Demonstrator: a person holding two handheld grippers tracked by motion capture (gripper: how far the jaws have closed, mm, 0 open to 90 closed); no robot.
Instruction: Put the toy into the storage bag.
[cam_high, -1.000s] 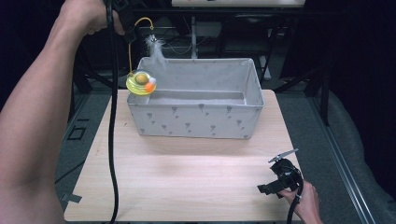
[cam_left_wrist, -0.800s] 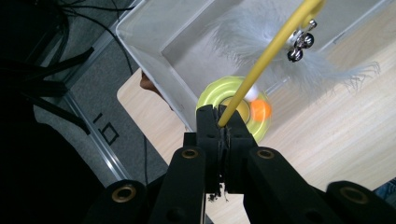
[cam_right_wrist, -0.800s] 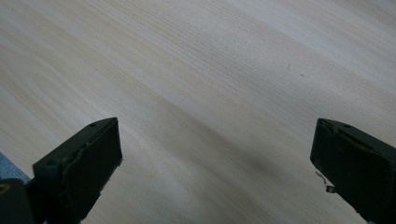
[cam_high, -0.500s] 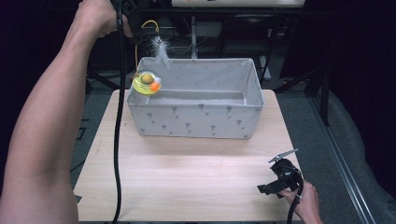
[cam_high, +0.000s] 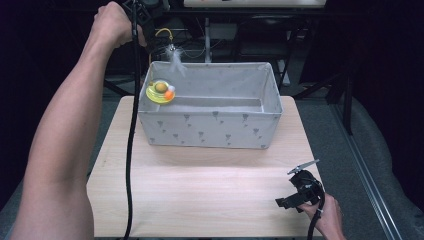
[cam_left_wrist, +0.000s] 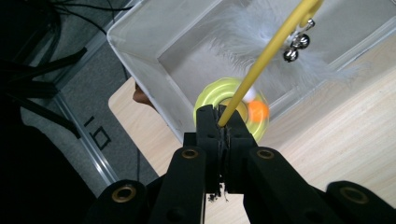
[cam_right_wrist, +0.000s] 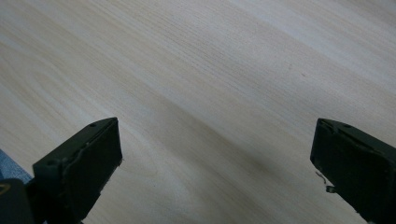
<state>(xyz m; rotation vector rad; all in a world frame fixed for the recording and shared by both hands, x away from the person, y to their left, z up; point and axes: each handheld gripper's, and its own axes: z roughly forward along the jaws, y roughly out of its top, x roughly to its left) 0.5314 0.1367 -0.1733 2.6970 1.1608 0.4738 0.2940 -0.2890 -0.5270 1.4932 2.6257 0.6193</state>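
Left tongs pinch yellow wand; toy dangles over bin.

No legible text, labels, brands or nos. anywhere. The grey fabric bin at the far-middle of the table carries only a printed pattern of small dark triangle shapes, no letters. Floor left of the table has square tape outlines, not readable as signs.
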